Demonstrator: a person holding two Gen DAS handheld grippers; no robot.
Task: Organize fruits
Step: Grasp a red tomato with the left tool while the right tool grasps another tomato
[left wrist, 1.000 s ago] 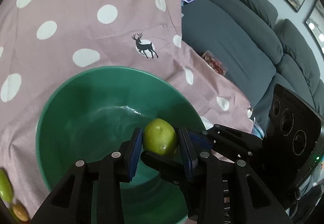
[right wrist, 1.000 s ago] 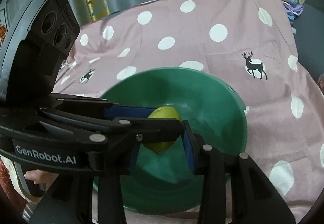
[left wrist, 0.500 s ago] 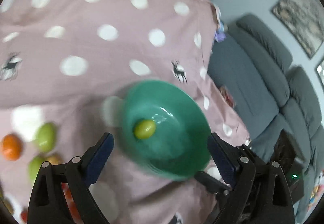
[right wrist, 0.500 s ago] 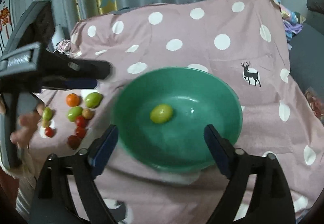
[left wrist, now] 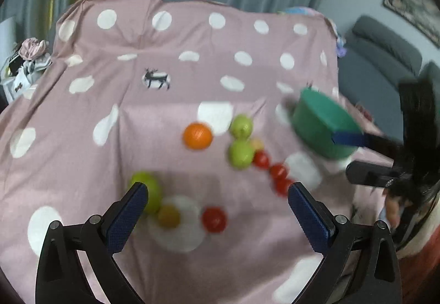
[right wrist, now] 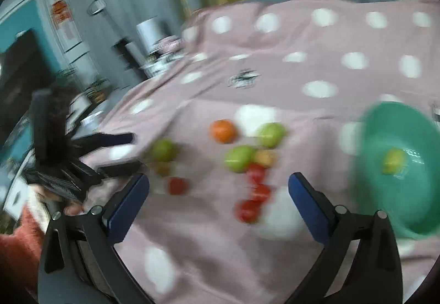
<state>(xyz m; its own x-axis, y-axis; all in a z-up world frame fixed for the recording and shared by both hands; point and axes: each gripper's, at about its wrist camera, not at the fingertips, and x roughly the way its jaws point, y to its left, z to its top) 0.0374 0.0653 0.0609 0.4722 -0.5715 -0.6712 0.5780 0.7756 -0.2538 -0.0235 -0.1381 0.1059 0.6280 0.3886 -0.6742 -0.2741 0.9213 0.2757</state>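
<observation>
Both grippers have swung away from the green bowl point(right wrist: 398, 166), leaving the green fruit point(right wrist: 393, 160) they held a second ago lying inside it, its long axis too blurred to tell. The left gripper point(left wrist: 218, 203) and right gripper point(right wrist: 218, 195) are opening wide with nothing between the fingers. On the pink polka-dot cloth point(left wrist: 165, 100), from left: a green fruit point(left wrist: 147, 191), an orange point(left wrist: 197, 135), two green fruits, small red tomatoes point(left wrist: 278, 170). Only the left view shows the grey sofa point(left wrist: 382, 56); only the right shows inside the bowl.
</observation>
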